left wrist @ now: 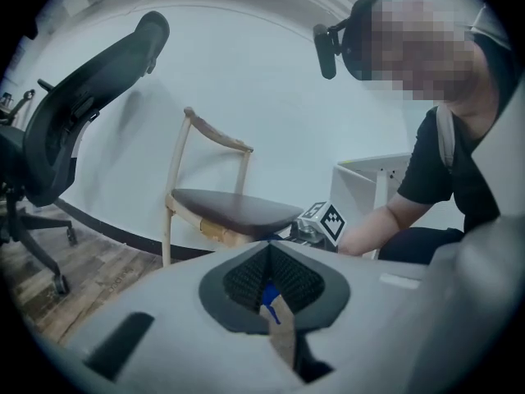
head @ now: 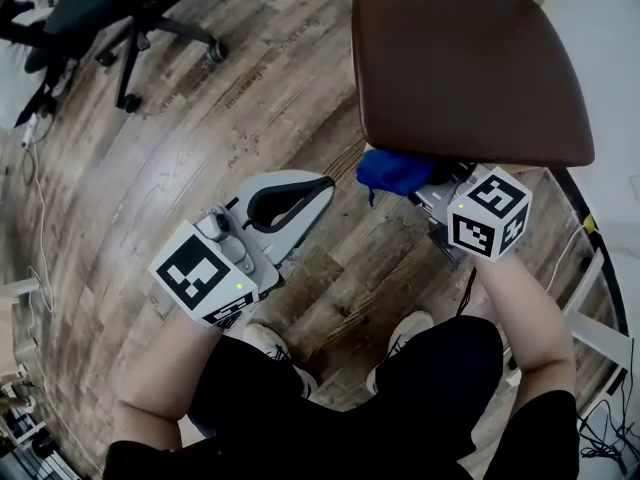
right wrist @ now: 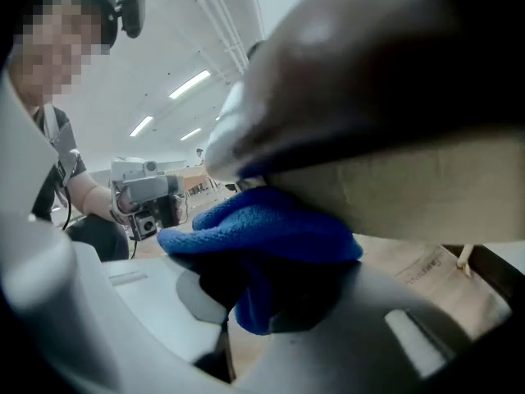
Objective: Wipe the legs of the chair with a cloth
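Observation:
The wooden chair, with its brown seat (head: 460, 58), stands at the upper right. A blue cloth (head: 392, 171) is bunched just under the seat's front edge, and my right gripper (head: 425, 183) is shut on it. In the right gripper view the cloth (right wrist: 262, 236) presses against the chair's pale wooden frame (right wrist: 410, 195); the jaws are hidden under it. My left gripper (head: 322, 184) hovers over the floor left of the cloth, shut and empty. Its view shows the chair (left wrist: 230, 208) ahead, beyond the closed tips (left wrist: 269, 246).
A black office chair on castors (head: 120, 8) stands at the upper left, also in the left gripper view (left wrist: 74, 113). Cables (head: 35, 198) run along the left floor edge. A white desk frame (head: 590, 288) is at the right. The person's shoes (head: 400, 333) rest on the wood floor.

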Demonstrator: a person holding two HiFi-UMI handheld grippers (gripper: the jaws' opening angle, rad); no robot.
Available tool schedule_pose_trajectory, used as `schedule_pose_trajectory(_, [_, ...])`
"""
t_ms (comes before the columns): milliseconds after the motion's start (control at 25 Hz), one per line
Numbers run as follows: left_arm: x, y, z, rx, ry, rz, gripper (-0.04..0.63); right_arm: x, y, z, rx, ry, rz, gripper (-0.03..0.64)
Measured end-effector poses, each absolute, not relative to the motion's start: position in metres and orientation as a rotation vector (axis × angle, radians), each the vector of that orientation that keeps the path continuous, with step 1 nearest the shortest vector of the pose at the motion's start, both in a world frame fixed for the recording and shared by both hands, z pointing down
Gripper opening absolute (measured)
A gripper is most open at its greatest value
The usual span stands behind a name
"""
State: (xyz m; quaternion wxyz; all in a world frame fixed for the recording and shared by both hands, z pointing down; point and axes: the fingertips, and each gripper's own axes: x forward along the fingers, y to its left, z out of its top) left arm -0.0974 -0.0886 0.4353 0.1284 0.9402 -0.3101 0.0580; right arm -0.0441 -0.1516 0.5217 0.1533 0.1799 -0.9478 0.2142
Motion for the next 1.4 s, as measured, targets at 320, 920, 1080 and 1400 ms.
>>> schedule_pose_trajectory(320, [-0.103,-0.094,0.452,2.709,-0.888,0.196,0.0,-0.045,-0.154,0.569,0.505,-2.73,0.65,0.064])
schedule_pose_trajectory(920, [-0.133,-0.094,0.47,2.657,-0.923,0.248,0.0,-0.044,-0.156,0.735,0.59,-2.517,0.747,0.064])
schedule_pose_trajectory(1080, [-0.137,-0.092,0.472,2.647,-0.931,0.256,0.0,-0.044,-0.156,0.779,0.615,-2.419,0.755,0.064])
schedule_pose_trajectory(1400, [-0.147,-0.088,0.477,2.642,-0.954,0.295,0.0,-0.043,-0.155,0.83,0.654,-2.296,0.748,0.064])
